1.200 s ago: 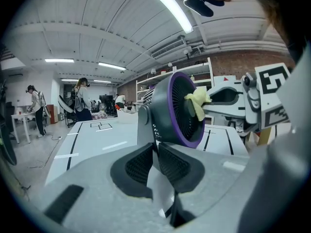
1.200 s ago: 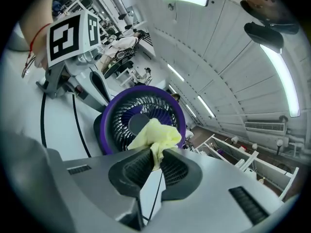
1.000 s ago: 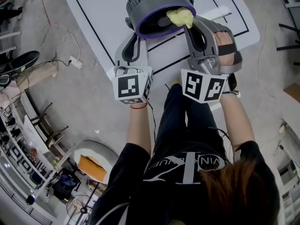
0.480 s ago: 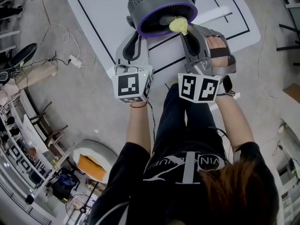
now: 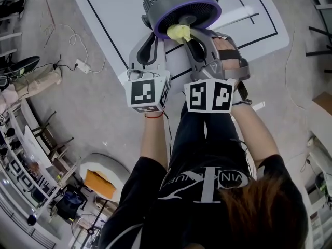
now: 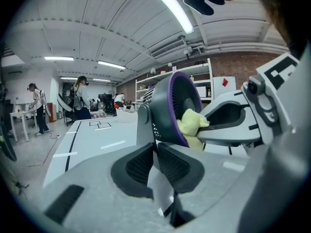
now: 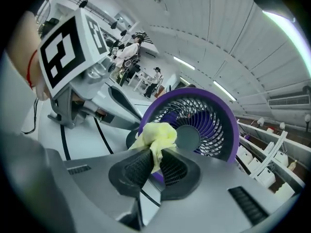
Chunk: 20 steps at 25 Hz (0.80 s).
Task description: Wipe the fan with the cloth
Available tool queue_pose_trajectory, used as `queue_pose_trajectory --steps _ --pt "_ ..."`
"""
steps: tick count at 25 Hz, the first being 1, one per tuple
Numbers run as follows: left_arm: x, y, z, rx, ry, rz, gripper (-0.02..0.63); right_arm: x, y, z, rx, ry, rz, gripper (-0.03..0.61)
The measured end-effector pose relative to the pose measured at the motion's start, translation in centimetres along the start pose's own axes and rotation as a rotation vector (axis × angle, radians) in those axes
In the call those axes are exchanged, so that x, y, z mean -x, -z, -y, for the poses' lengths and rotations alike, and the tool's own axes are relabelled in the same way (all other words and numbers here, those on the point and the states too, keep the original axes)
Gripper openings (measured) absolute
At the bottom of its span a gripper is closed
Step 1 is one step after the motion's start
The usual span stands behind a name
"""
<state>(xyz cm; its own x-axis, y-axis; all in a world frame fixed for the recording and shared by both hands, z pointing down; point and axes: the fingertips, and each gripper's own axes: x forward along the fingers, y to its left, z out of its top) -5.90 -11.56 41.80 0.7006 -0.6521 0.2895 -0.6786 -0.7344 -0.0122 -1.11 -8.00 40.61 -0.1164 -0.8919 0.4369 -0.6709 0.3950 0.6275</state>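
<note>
The left hand-held gripper (image 5: pixel 146 31) is clamped on the grey side bracket of the fan (image 5: pixel 179 4). In its own view (image 6: pixel 154 152) the two ribbed pads stand almost together, with the upright strip of the bracket pinched between them. It reaches in from the near left edge of the white surface (image 5: pixel 109 14), which is marked with black lines. Its marker cube (image 5: pixel 147 92) sits at the person's wrist. To the left of this, on the grey floor (image 5: pixel 62 102), a thin cable (image 5: pixel 57 35) runs to a white power strip (image 5: pixel 83 66).

The fan stands near the front edge of the surface, its round head tilted so that the purple-ringed front grille faces the person. In the left gripper view the head (image 6: pixel 170 106) appears edge-on, just above the jaws.

The yellow cloth (image 5: pixel 179 32) is bunched against the lower part of the purple ring. In the right gripper view it (image 7: pixel 155 135) lies on the grille's lower left, just beside the grey hub (image 7: pixel 187 137).

The right hand-held gripper (image 5: pixel 185 38) is closed on that cloth. Its pads (image 7: pixel 154 157) squeeze a fold of the fabric, and the rest bulges out past the fingertips onto the fan (image 7: pixel 209 115). Its marker cube (image 5: pixel 209 95) sits just beside the left one, the two grippers close together and both aimed at the fan.
</note>
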Motion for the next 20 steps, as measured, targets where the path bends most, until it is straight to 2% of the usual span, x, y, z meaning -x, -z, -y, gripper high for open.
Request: queue_pose_trajectory --steps 7,15,20 --pt "0.1 0.0 -0.1 -0.007 -0.005 -0.006 0.04 0.3 -3.2 0.9 -0.041 -0.026 0.069 0.031" --pt "0.1 0.1 -0.2 -0.018 -0.02 -0.014 0.04 1.2 -5.0 2.6 -0.048 -0.008 0.112 0.032" --pt "0.2 0.0 -0.2 -0.015 -0.024 -0.014 0.04 1.9 -5.8 4.4 -0.04 0.038 0.138 0.031"
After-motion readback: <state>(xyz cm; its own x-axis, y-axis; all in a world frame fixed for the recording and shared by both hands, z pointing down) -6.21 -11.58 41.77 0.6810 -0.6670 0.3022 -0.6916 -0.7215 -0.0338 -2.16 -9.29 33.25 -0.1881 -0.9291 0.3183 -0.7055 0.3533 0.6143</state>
